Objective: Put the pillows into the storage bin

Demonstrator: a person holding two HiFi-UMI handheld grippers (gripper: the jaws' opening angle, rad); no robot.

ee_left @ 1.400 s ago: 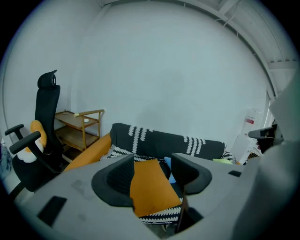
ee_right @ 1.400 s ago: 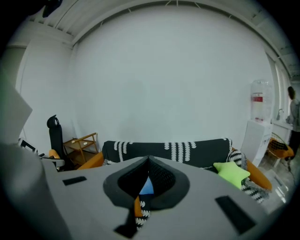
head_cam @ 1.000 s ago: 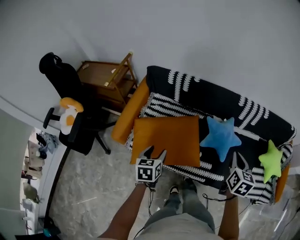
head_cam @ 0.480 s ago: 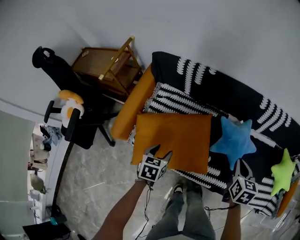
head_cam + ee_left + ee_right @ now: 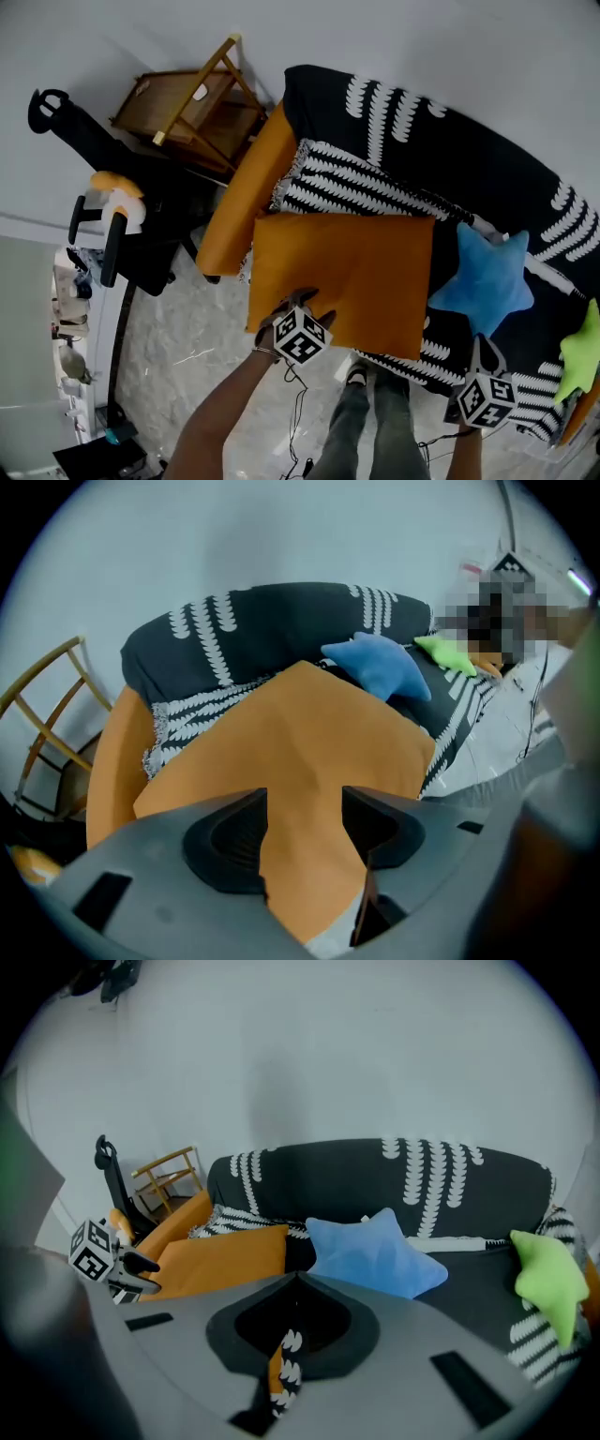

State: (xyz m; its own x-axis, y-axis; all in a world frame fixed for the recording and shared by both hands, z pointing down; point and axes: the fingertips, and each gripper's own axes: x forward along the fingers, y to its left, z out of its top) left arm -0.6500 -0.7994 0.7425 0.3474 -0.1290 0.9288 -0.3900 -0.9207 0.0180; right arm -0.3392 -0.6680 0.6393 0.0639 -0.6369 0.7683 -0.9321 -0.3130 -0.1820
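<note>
The left claw (image 5: 305,810) had moved forward since the earlier frame, from short of the sofa's front edge onto the near edge of the flat rectangular orange fabric pillow (image 5: 347,277). Its jaws stood narrow, pinching that edge, and the cloth showed a soft crease just beyond them. The pillow lay on the seat of the sofa (image 5: 450,141), which was draped in a black throw with white leaf-like prints and a fringed striped panel. One pillow corner overhung the sofa's front. Further along the seat lay a plush blue star-shaped pillow (image 5: 483,281), and at the sofa's far end a plush lime-green star-shaped pillow (image 5: 583,354). The right claw (image 5: 298,1283) hung before the sofa's front edge, jaws pressed together on nothing.
</note>
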